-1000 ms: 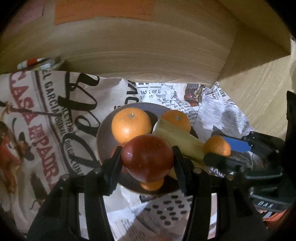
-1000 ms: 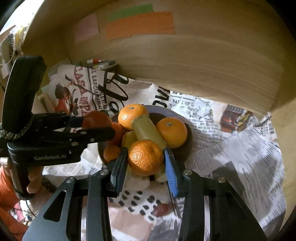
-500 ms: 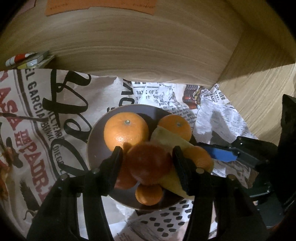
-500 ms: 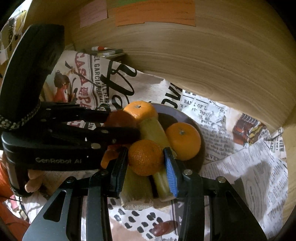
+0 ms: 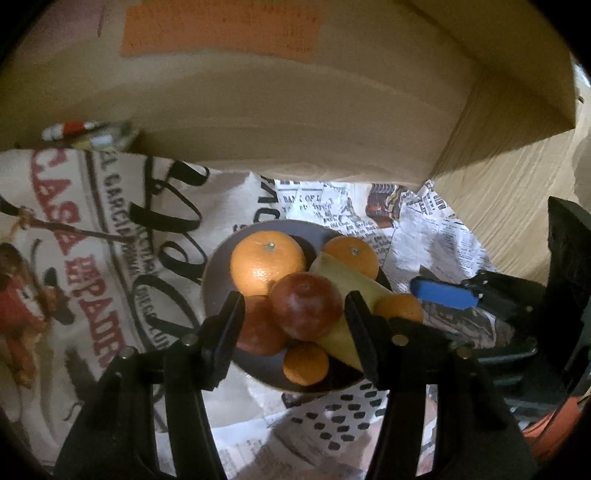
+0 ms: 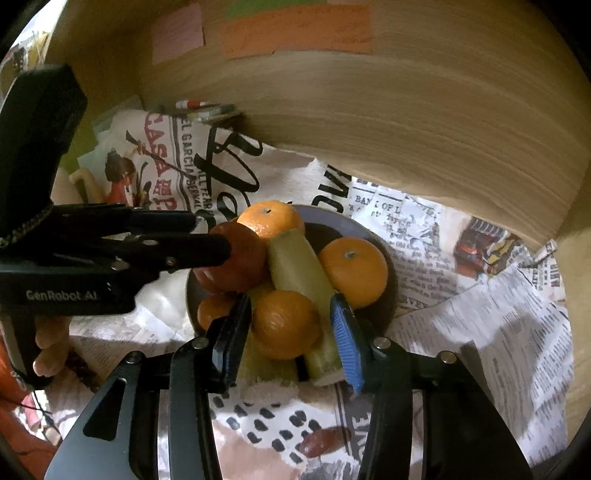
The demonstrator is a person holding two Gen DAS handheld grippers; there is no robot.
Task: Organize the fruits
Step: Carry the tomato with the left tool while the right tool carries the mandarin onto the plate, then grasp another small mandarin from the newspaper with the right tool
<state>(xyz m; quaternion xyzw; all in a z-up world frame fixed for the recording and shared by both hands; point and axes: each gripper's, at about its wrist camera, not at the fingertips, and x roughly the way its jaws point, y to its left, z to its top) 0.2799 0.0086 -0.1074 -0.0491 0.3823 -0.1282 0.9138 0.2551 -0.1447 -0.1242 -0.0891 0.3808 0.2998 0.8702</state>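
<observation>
A dark plate (image 5: 218, 266) holds a pile of fruit: two oranges (image 5: 267, 262), a pale green stick (image 5: 347, 280), a small mandarin (image 5: 306, 363) and a red fruit (image 5: 304, 306) on top. My left gripper (image 5: 293, 299) stands open around that red fruit, with a gap on each side. In the right wrist view a mandarin (image 6: 286, 325) rests on the green stick (image 6: 295, 266) at the plate's (image 6: 354, 225) near edge. My right gripper (image 6: 289, 306) straddles it; its jaws are opening and the blue pad stands clear of the peel. The left gripper (image 6: 210, 234) reaches in from the left.
Printed newspaper (image 6: 498, 332) covers the surface under the plate. A wooden wall (image 6: 406, 110) with sticky notes (image 6: 295, 29) rises close behind. Pens (image 5: 85, 131) lie at the back left. A hand (image 6: 48, 354) holds the left gripper. A small brown fruit (image 6: 321, 445) lies near me.
The left gripper set the red fruit down on the pile and let go. The right gripper carried the mandarin over the plate's near edge, and its jaws have spread off it.
</observation>
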